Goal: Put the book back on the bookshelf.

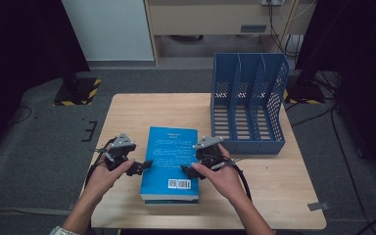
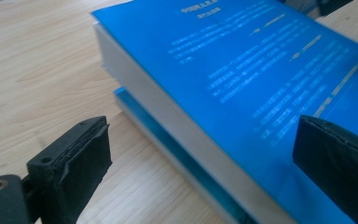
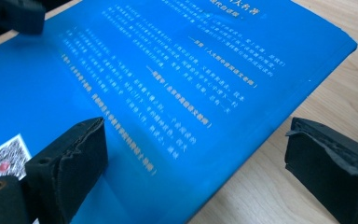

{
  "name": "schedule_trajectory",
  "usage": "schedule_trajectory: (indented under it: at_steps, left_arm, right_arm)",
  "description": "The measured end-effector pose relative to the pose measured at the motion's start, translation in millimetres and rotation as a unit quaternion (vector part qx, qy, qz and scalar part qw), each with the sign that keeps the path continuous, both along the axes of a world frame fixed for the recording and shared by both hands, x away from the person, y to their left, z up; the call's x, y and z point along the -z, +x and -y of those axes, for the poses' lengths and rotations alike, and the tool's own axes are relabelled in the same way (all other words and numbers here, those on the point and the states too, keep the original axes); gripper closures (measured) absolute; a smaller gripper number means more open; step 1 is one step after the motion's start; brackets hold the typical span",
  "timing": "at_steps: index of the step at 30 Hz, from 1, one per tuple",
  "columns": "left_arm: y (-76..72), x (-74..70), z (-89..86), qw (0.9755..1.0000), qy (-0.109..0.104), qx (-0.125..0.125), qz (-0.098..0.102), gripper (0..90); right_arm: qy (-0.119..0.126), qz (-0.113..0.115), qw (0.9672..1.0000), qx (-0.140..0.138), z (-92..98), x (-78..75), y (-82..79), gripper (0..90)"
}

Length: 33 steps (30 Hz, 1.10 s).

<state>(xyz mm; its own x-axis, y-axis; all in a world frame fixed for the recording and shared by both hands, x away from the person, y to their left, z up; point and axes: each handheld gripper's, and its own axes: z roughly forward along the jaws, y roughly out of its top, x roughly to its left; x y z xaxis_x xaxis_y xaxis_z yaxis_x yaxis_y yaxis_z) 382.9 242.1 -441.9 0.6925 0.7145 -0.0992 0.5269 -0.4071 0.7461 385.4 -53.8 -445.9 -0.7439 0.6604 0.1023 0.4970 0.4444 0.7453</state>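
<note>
Black-jawed left tool and right tool both gape wide, holding nothing, at either long edge of the thick blue softcover book lying flat on the pale wooden surface, near the blue plastic file rack.

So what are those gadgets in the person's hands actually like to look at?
Each hand holds a small black tool. The left gripper and right gripper both end in two chunky black jaws faced with worn, ragged foam pads. A grey three-cornered plate tops each, and black cables trail back. A light cuff shows at the left wrist.
</note>
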Motion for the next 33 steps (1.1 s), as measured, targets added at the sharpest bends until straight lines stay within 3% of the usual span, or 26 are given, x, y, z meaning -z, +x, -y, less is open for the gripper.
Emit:
schedule_trajectory:
  at_steps: [2, 6, 17, 19, 21, 28, 33]
  left_arm:
    - [0.7, 2.4, 1.5, 1.0000, -0.002, 0.001, -0.004, 4.2]
    - [2.7, 9.3, 4.8, 0.9988, -0.037, 0.007, -0.032, 3.0]
    - [8.0, 17.4, 8.8, 0.9952, -0.068, 0.021, -0.067, 1.0]
    - [9.7, 20.9, 10.6, 0.9927, -0.081, 0.028, -0.085, 0.0]
    - [9.6, 20.8, 10.6, 0.9928, -0.080, 0.028, -0.085, 0.0]
    - [12.6, 21.8, 9.3, 0.9914, -0.084, 0.032, -0.095, 0.0]
    - [15.0, 20.1, 10.2, 0.9912, -0.076, 0.035, -0.102, 0.0]
  right_arm:
    - [0.002, -0.002, 1.0000, 0.002, -0.6, 0.2, 1.0, 6.6]
    - [0.005, -0.011, 0.9999, 0.001, -1.9, 2.2, 4.8, 5.4]
    - [0.023, -0.044, 0.9988, 0.004, -3.8, 7.9, 12.4, 0.2]
    - [0.028, -0.049, 0.9984, 0.007, -2.9, 8.8, 12.6, 0.2]
    - [0.030, -0.049, 0.9983, 0.008, -2.2, 9.9, 12.6, 0.3]
    - [0.097, -0.109, 0.9890, 0.022, 5.4, 24.0, 14.6, 0.3]
    - [0.101, -0.120, 0.9874, 0.020, 6.0, 25.4, 17.8, 0.0]
